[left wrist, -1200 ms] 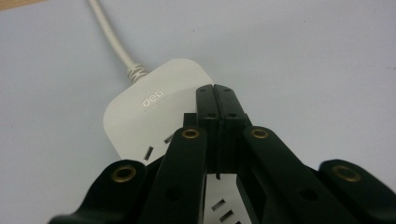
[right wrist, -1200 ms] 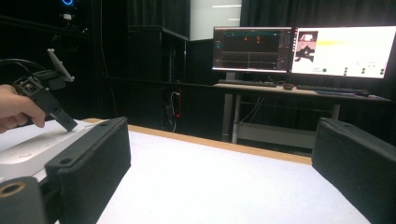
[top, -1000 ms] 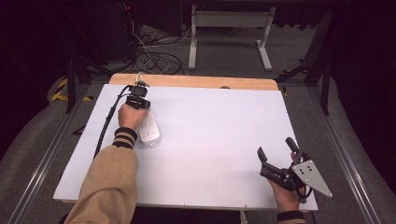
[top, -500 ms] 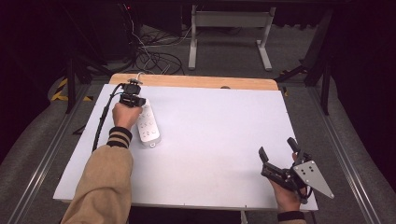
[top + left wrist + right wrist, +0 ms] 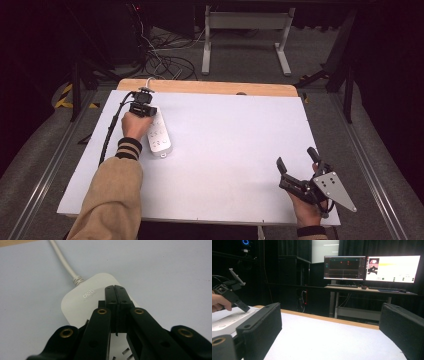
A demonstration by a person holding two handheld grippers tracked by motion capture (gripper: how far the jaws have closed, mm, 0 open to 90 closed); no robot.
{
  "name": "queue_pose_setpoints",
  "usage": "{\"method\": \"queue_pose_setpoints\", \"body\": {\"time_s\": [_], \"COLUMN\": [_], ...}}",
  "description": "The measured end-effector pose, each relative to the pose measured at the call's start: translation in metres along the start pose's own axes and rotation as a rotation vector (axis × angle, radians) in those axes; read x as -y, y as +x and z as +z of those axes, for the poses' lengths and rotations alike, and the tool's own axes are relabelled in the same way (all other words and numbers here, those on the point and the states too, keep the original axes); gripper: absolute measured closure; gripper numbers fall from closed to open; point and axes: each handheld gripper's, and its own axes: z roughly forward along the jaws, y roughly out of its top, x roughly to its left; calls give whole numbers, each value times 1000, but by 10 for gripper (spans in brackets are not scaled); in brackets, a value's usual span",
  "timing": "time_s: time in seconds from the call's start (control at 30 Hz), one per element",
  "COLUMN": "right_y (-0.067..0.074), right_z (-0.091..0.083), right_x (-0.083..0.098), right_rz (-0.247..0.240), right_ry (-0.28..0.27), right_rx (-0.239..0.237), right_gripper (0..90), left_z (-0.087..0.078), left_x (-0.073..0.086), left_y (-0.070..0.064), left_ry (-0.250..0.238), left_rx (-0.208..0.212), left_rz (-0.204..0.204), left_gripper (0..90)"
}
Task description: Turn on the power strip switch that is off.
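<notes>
A white power strip [image 5: 160, 136] lies on the left part of the white table [image 5: 230, 145], its cable [image 5: 62, 260] running off the far edge. My left gripper [image 5: 143, 108] is shut, with nothing between its jaws. In the left gripper view the closed tips [image 5: 115, 289] sit over the cable end of the power strip [image 5: 80, 302], at or just above its top face. My right gripper [image 5: 295, 157] is held low near the table's front right corner, open and empty, its jaws wide apart [image 5: 332, 327]. That view also catches the left gripper [image 5: 244, 309] on the strip [image 5: 222, 323].
A wooden strip [image 5: 210, 87] borders the table's far edge. Beyond it are cables on the floor [image 5: 165, 60] and a desk frame [image 5: 245, 40]. Two lit monitors [image 5: 372, 265] stand on a desk behind the table.
My left hand and shut gripper have moved along the power strip toward its cable end at the far side. The right gripper has barely shifted and stays open.
</notes>
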Motion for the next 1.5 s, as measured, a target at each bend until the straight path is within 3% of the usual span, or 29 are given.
{"method": "queue_pose_setpoints", "body": {"time_s": [0.17, 0.4, 0.47, 0.53, 0.6, 0.73, 0.87, 1.0, 1.5], "right_y": [1, 1, 2, 2, 3, 2, 2, 1, 1], "right_z": [0, 1, 2, 5, 5, 4, 4, 3, 2], "right_x": [1, 1, 1, 2, 2, 1, 1, 0, 0], "right_rz": [-4, -8, -8, -14, -12, -10, -4, -2, -6], "right_ry": [9, 6, 8, 10, 9, 9, 4, 1, -1], "right_rx": [-6, -4, -2, -7, -7, -3, -4, -4, -2], "right_gripper": [51, 50, 50, 49, 49, 49, 49, 50, 50], "left_z": [0, 0, -2, -1, 0, 0, 1, 2, 3], "left_x": [3, 5, 6, 5, 6, 6, 7, 8, 7], "left_y": [-6, 2, 2, -2, -2, -4, -11, -7, -9], "left_ry": [-10, -20, -50, -52, -48, -31, -35, -41, -26], "left_rx": [-35, 3, 45, 44, 30, 32, -10, 9, 4], "left_rz": [-5, -7, -15, 4, -17, -8, 9, -2, -25], "left_gripper": [900, 900, 900, 900, 900, 900, 900, 900, 900]}}
